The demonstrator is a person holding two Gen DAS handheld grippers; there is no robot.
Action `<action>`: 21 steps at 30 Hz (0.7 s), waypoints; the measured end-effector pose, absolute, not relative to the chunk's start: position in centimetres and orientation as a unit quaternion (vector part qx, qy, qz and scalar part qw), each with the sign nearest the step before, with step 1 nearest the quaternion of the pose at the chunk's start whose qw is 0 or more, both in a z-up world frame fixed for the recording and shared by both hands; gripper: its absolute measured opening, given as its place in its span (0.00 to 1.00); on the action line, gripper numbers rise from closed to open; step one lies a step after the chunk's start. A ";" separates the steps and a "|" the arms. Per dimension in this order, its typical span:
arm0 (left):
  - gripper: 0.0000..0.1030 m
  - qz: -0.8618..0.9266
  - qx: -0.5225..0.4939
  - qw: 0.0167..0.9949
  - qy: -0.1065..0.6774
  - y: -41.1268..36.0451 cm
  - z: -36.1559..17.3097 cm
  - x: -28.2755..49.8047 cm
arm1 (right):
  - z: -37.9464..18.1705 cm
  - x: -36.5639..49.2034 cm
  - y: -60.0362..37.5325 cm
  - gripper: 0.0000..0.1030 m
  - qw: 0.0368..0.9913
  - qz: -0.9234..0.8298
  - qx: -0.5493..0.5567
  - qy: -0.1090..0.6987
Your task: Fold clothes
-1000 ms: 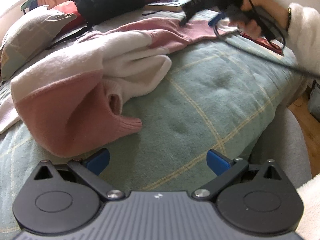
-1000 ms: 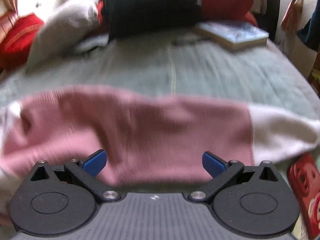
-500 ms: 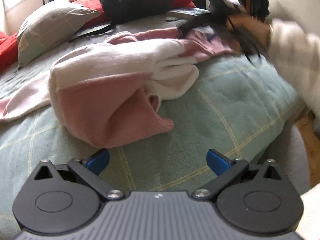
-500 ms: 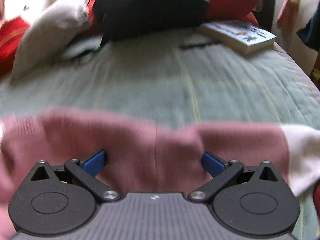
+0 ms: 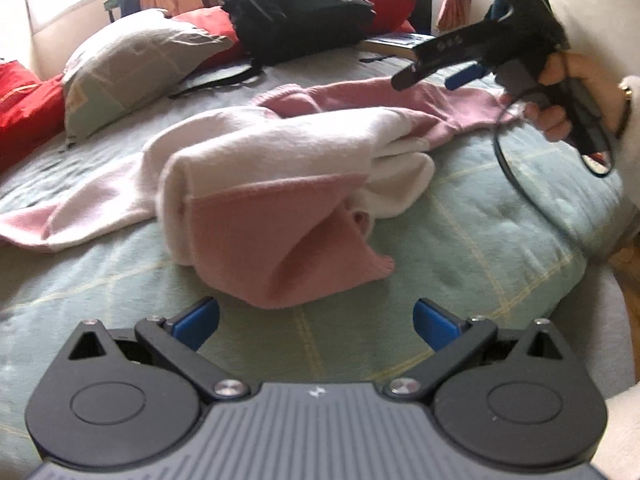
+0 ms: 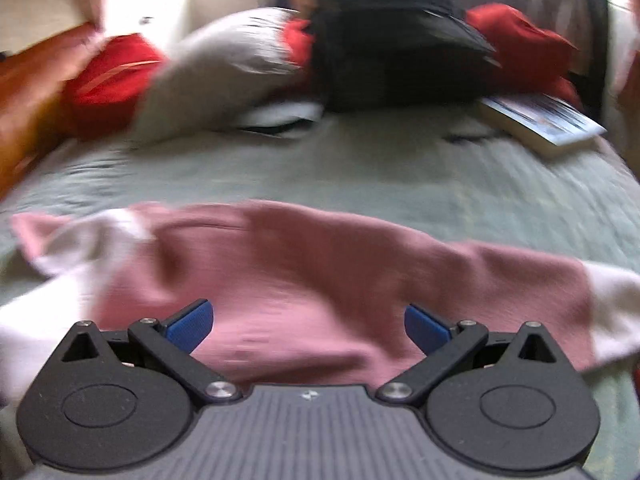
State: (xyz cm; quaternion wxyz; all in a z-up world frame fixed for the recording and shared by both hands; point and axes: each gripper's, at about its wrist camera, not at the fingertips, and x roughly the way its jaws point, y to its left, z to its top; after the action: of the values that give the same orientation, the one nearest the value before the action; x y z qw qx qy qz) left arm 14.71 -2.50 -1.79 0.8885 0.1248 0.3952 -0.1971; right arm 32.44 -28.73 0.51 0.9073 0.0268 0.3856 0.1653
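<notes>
Two tools, left (image 5: pixel 316 316) and right (image 6: pixel 308 322), gaped empty; a pink-white sweater (image 5: pixel 276 184) lay crumpled, stretched left-to-right across the bed (image 5: pixel 500 208).

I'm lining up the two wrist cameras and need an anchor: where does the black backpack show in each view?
Left wrist: the black backpack sits top centre, at the far end of the bed behind the pink and white sweater.
Right wrist: the black backpack is top centre-right, blurred.
Shared landmark: the book lies just right of the backpack in both views.
</notes>
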 end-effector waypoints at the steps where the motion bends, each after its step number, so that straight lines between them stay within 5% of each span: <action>1: 0.99 -0.193 0.127 0.890 0.394 -2.2 -1.7 14.8 | 1.0 31.9 -27.7 1.00 0.906 0.183 0.023 0.381; 10: 0.99 -0.165 0.125 0.895 0.395 0.1 -1.5 15.5 | 1.5 26.0 -25.3 1.00 0.894 0.261 -0.011 0.364; 21: 0.99 -0.189 0.122 0.891 0.395 -1.3 -2.0 15.7 | -6.5 23.9 -29.1 1.00 0.832 0.322 0.148 0.426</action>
State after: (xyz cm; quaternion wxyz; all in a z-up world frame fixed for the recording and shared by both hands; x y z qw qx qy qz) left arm 15.66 -1.31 -2.04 0.8907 0.1217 0.3952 -0.1889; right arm 23.92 -29.11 -6.52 0.8323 0.1480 0.4261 0.3221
